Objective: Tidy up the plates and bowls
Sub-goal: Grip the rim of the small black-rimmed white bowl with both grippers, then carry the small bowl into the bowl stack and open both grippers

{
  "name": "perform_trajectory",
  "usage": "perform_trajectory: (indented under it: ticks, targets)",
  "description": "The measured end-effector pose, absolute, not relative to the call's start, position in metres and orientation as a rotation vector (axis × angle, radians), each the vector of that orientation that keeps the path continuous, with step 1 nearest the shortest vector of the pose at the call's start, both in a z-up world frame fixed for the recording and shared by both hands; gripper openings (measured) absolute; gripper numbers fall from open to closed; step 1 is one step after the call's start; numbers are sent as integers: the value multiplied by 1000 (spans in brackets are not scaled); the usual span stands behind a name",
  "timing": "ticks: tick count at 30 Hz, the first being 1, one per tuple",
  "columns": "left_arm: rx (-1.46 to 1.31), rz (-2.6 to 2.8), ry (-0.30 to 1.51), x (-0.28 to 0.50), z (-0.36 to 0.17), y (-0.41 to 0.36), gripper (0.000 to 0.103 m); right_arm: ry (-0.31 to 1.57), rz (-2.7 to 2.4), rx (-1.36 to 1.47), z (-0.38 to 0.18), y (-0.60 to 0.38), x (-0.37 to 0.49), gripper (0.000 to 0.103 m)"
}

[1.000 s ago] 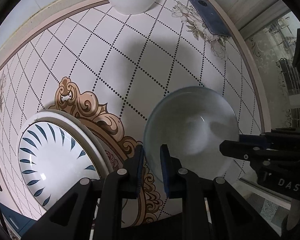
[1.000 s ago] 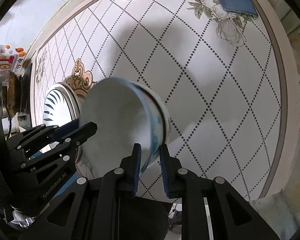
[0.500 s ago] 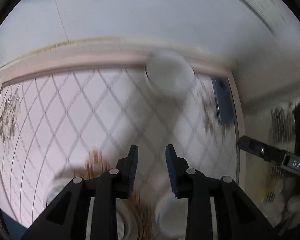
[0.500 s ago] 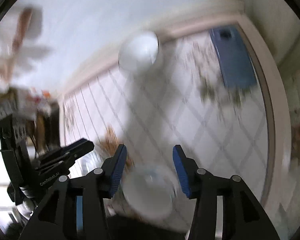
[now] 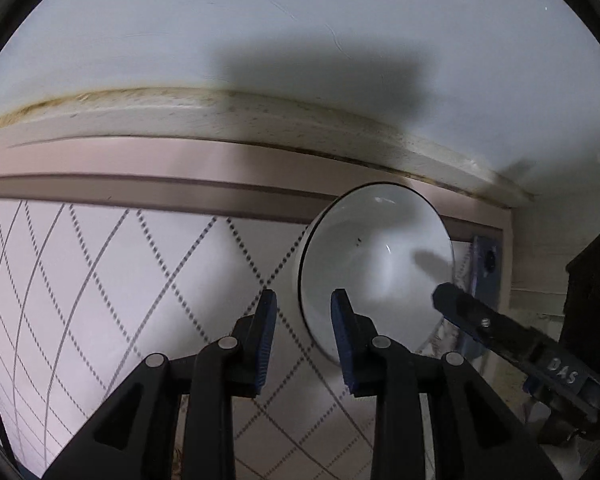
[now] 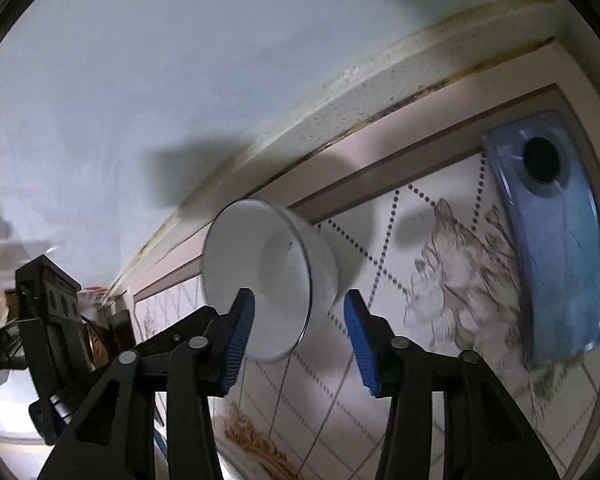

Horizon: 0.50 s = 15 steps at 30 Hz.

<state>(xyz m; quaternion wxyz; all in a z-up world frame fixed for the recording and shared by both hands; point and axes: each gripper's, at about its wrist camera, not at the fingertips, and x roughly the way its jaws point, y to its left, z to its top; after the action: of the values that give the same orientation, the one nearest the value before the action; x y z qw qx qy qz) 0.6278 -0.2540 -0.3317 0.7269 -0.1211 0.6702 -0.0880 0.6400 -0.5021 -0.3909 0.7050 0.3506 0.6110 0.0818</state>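
A white bowl with a thin dark rim point(image 5: 376, 264) stands at the back of the patterned table, near the wall. My left gripper point(image 5: 303, 340) is open, with the bowl's near left rim between its blue pads. My right gripper point(image 6: 300, 332) is open and straddles the bowl's point(image 6: 268, 280) right rim and side. The right gripper's finger point(image 5: 496, 328) shows at the right of the left wrist view, at the bowl's right edge. Neither pair of pads presses on the bowl. The other bowl and the plate are out of view.
A blue phone point(image 6: 552, 240) lies on the table point(image 6: 452, 284) to the right of the bowl, also glimpsed in the left wrist view point(image 5: 484, 264). The white wall point(image 5: 260, 32) rises just behind the bowl. The left gripper's body point(image 6: 60, 320) is at the left.
Both grippers let go of the grey-blue bowl, opened, and moved forward across the table to the white bowl at the back. The plate and first bowl dropped out of view.
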Motion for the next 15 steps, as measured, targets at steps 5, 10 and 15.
perform_trajectory:
  ticks: [5,10,15]
  targets:
    - [-152,-186,1448,634,-334,-270,15,1386,156,688,-405,-489,656,13]
    - [-120,-178,1432,630,-332,-271,13,1390,157,643,-400,-480,657,13]
    - [-104,-184,1407,622,-319,-273,13,1398,165,629,-398,-475,649,13]
